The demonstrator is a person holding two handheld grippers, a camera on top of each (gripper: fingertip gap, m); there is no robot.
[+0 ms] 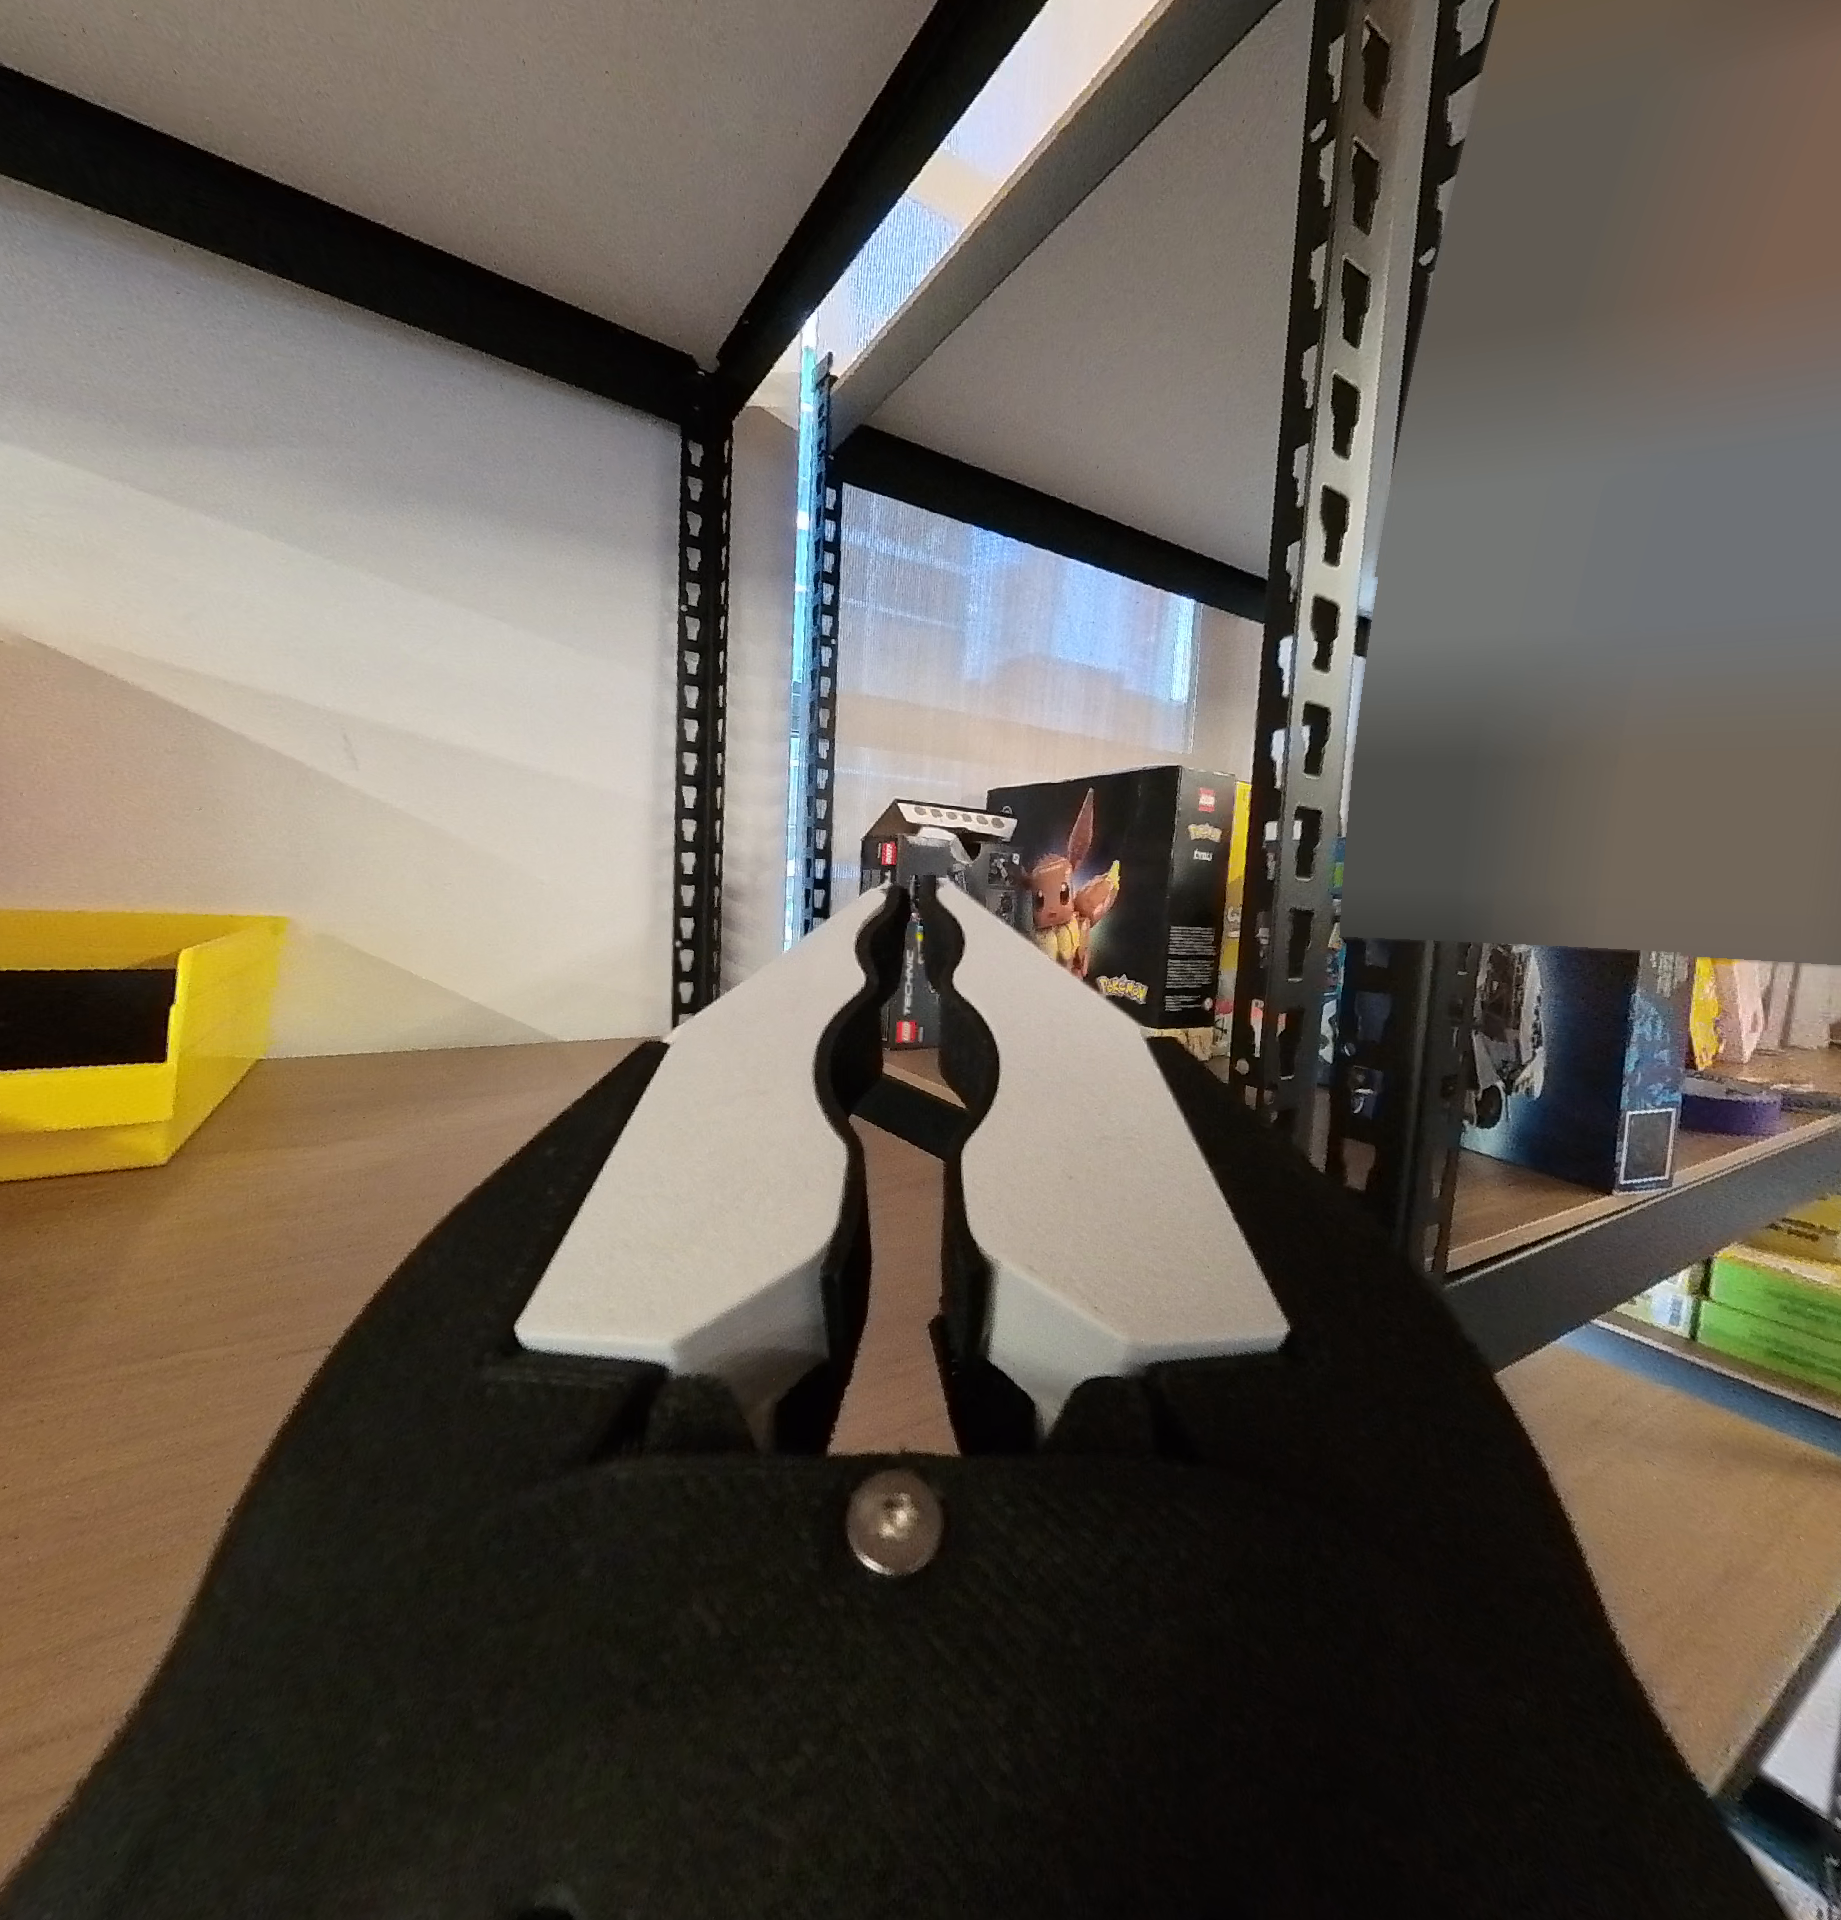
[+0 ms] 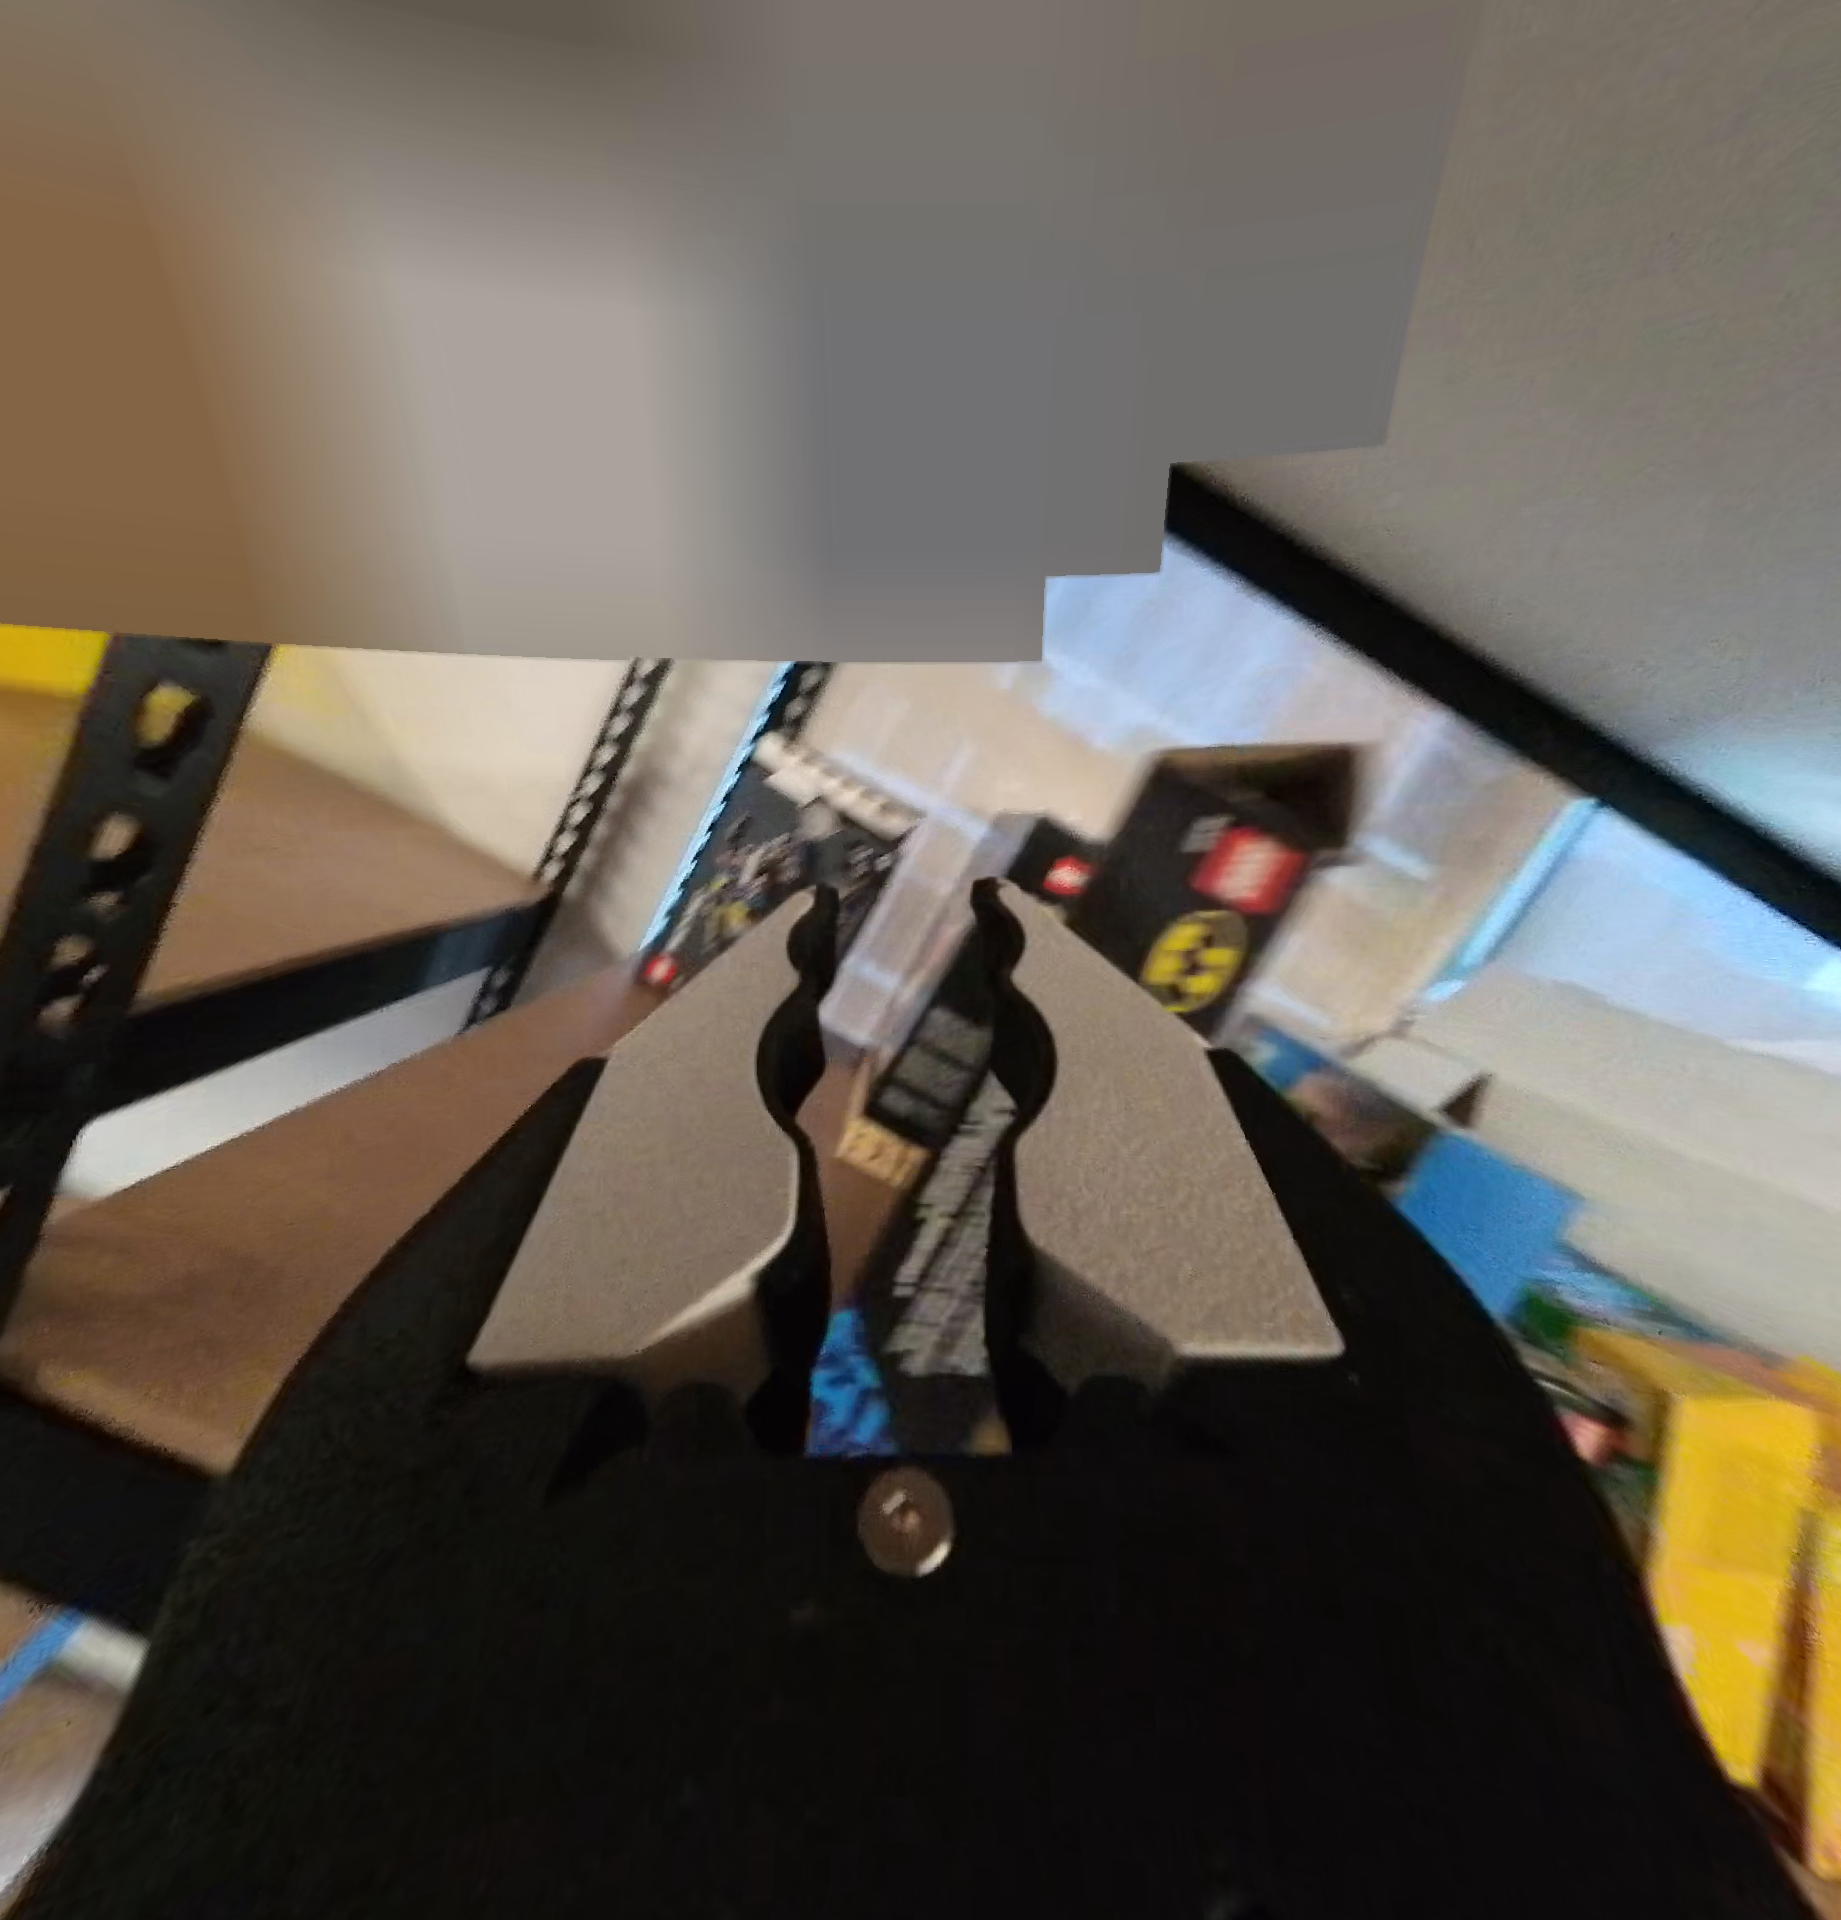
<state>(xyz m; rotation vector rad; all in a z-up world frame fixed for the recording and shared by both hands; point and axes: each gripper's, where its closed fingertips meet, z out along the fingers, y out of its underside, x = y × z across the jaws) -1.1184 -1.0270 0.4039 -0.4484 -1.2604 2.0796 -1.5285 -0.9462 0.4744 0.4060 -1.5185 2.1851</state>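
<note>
Same build on both. Left gripper (image 1: pixel 921 899): two pale grey wedge-shaped fingers (image 1: pixel 729 1164) tapering toward the middle of the frame, lined inside with wavy black pads (image 1: pixel 843 1049) that bulge and pinch like a scalloped edge. Bolted into a wide matte-black textured body (image 1: pixel 687 1662) filling the bottom of the frame, with one round silver screw (image 1: pixel 893 1534) dead centre. Right gripper (image 2: pixel 905 899): darker-looking grey fingers (image 2: pixel 677 1195), same wavy black pads (image 2: pixel 791 1049), same black body (image 2: pixel 583 1714), same silver screw (image 2: pixel 903 1525). Bit blurry overall.
</note>
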